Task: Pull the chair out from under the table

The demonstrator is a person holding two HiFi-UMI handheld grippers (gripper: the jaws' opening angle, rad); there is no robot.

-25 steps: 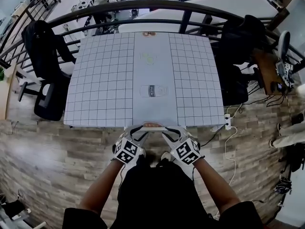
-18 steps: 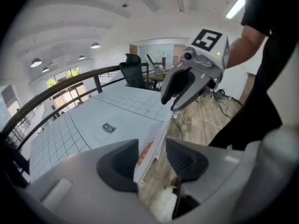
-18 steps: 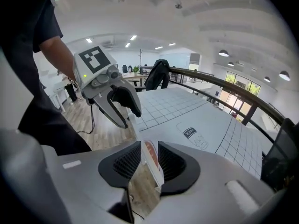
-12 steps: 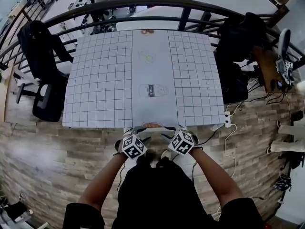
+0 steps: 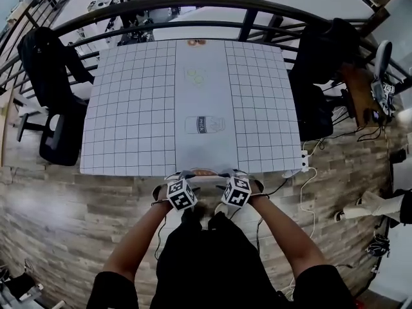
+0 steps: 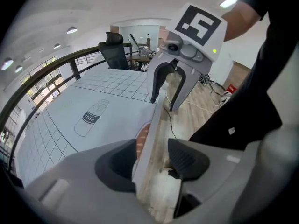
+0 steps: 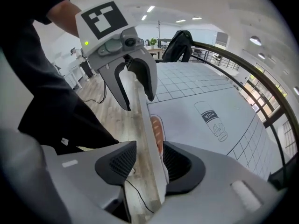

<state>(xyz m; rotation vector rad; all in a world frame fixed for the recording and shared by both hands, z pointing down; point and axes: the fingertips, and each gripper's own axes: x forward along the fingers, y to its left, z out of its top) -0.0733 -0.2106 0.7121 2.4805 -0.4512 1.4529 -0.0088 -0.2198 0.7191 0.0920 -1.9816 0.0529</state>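
The word "milk" was printed on the label of a bottle drawing (image 5: 205, 124) at the middle of the white, gridded counter (image 5: 129, 121). Only black-and-white square markers were borne by the cube on each gripper. A faint green drawing (image 5: 197, 76) was seen beyond the bottle, towards the counter's far edge. A small orange one (image 5: 196, 43) was set at the far edge itself, and an orange-brown one (image 5: 205, 170) at the near edge. The left gripper (image 5: 182, 176) and the right gripper (image 5: 233, 174) were held side by side at the counter's near edge, to either side of that orange-brown drawing. Their jaws had just been opening and were spread; the counter's thin near edge was straddled by each pair and was not pinched by the pads. A black office chair (image 5: 56, 134), with a dark garment hung on its back, was set just beside the counter's left edge. A second chair draped in black (image 5: 322, 56) was placed by the counter's far right corner, and which of the two the task meant could not be told. A curved black railing (image 5: 193, 6) was run round the counter's far side. A white power strip (image 5: 304, 164) with trailing cables was laid on the wood-plank floor (image 5: 77, 217) by the counter's near right corner. The space before the near edge was taken up by the person's dark-clothed body (image 5: 206, 262).
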